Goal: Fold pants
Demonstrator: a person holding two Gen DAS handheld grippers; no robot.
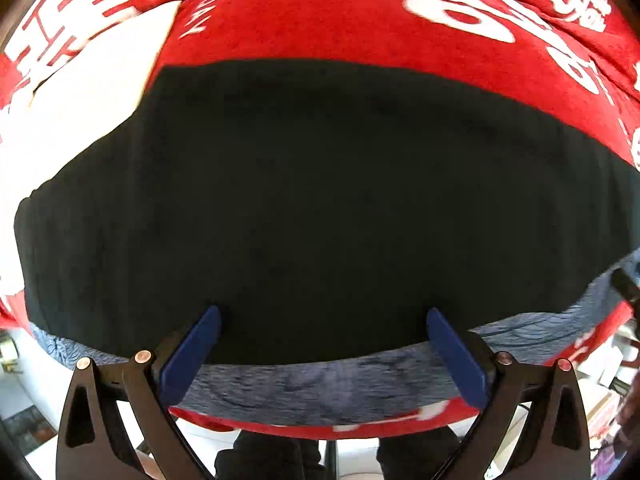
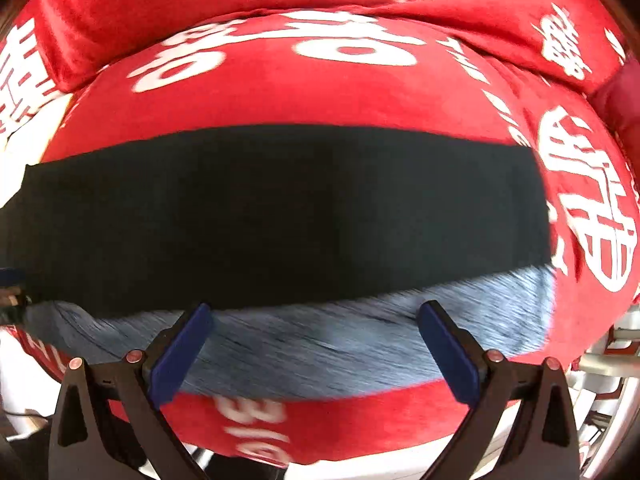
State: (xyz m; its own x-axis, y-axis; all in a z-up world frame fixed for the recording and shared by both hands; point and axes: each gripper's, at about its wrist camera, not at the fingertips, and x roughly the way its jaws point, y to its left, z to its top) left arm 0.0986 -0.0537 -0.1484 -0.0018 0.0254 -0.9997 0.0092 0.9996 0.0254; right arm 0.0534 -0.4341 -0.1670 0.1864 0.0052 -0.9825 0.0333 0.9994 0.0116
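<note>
The black pants [image 1: 312, 200] lie flat as a wide folded band on a red blanket; their grey fleecy lining [image 1: 320, 388] shows along the near edge. My left gripper [image 1: 324, 316] is open just above that near edge, its blue pads [image 1: 192, 356] holding nothing. From the right wrist the pants [image 2: 280, 212] stretch across the middle, with the grey lining [image 2: 320, 352] in front. My right gripper [image 2: 314, 312] is also open over the lining, nothing between its fingers.
The red blanket [image 2: 320, 84] with white lettering covers the whole surface and rises in folds at the back. A white patch [image 1: 80, 112] lies at the far left. Floor and clutter [image 1: 608, 380] show below the near edge.
</note>
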